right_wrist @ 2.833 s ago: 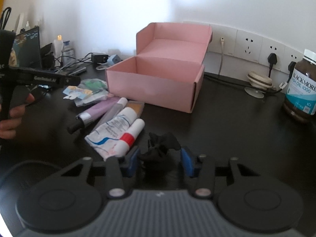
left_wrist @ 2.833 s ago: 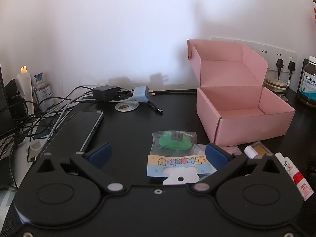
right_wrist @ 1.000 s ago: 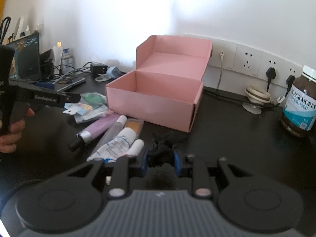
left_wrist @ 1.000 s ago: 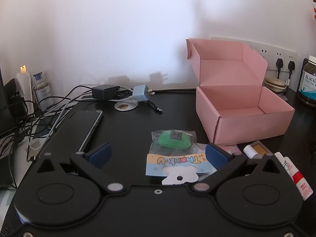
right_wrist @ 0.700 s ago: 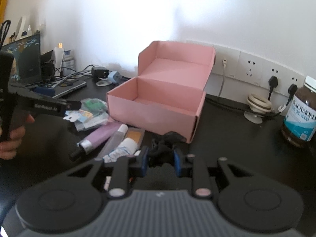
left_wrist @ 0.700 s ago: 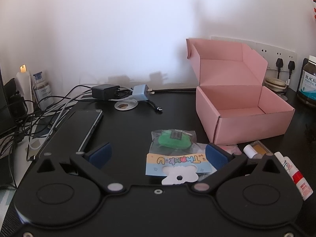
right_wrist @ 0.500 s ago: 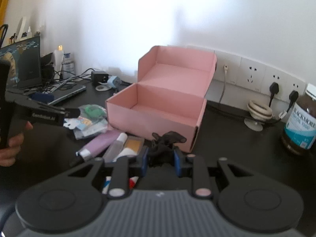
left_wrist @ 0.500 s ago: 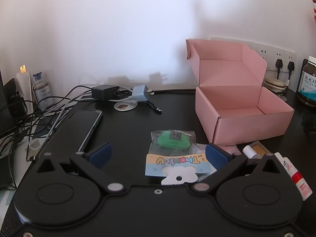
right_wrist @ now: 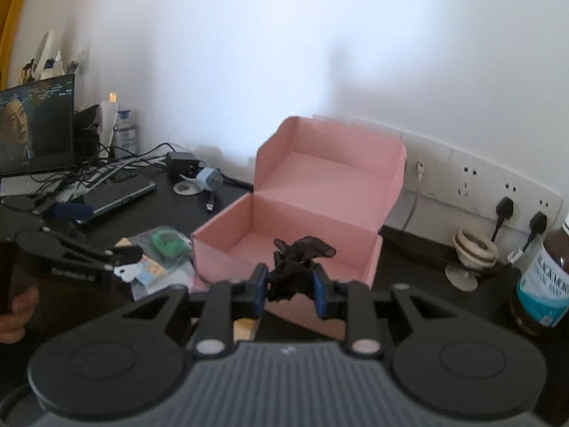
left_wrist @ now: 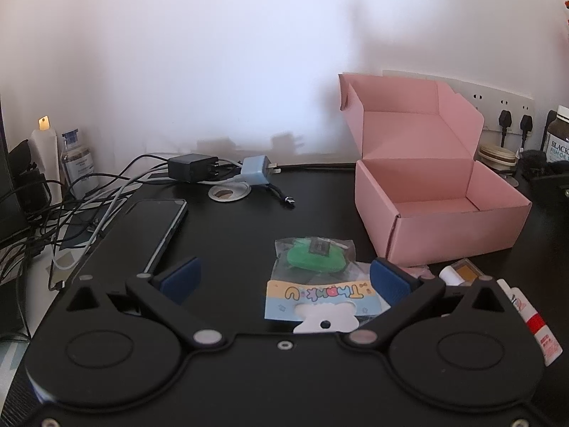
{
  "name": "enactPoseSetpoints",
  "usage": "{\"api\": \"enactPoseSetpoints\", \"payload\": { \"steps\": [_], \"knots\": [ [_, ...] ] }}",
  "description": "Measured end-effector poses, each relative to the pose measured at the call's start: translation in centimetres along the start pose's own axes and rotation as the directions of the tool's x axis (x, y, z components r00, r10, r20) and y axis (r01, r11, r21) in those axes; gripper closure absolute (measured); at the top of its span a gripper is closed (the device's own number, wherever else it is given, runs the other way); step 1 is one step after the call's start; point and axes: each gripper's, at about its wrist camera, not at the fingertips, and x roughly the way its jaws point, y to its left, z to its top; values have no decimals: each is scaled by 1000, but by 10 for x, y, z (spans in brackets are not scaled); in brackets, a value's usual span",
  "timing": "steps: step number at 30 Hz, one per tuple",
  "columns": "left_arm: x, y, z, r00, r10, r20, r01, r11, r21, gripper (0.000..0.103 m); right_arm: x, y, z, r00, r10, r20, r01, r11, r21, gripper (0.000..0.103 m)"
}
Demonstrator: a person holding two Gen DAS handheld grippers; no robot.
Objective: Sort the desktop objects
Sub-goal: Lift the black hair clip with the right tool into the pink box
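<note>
The right claw has its blue pads pressed in on a crumpled black fabric scrunchie, which now hangs clear of the black table. A few seconds ago the same bundle lay on the table between pads that stood wider apart; since then the claw has shut, risen and travelled forward, so the open pink cardboard box with its lid folded back sits directly ahead, the scrunchie just before its front wall. Judging from this, the carry is nearly done and a release over the box's bare floor would follow.

The left claw has barely moved: its pads stand wide apart and hold nothing, hovering low over a clear plastic packet with a green item and a "Thank U" card. White tubes with red marking lie on the table at its right, near the box's front corner, so several items remain outside the box
</note>
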Motion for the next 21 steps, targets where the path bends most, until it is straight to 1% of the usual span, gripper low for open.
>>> {"api": "enactPoseSetpoints", "payload": {
  "steps": [11, 21],
  "knots": [
    [-2, 1, 1, 1000, -7, 4, 7, 1000, -3, 0, 10, 0, 18, 1000, -20, 8, 20, 1000, 1, 78],
    [-1, 1, 1, 1000, -13, 3, 13, 1000, -7, 0, 27, -5, 36, 1000, -10, -10, 10, 999, 38, 78]
  ]
}}
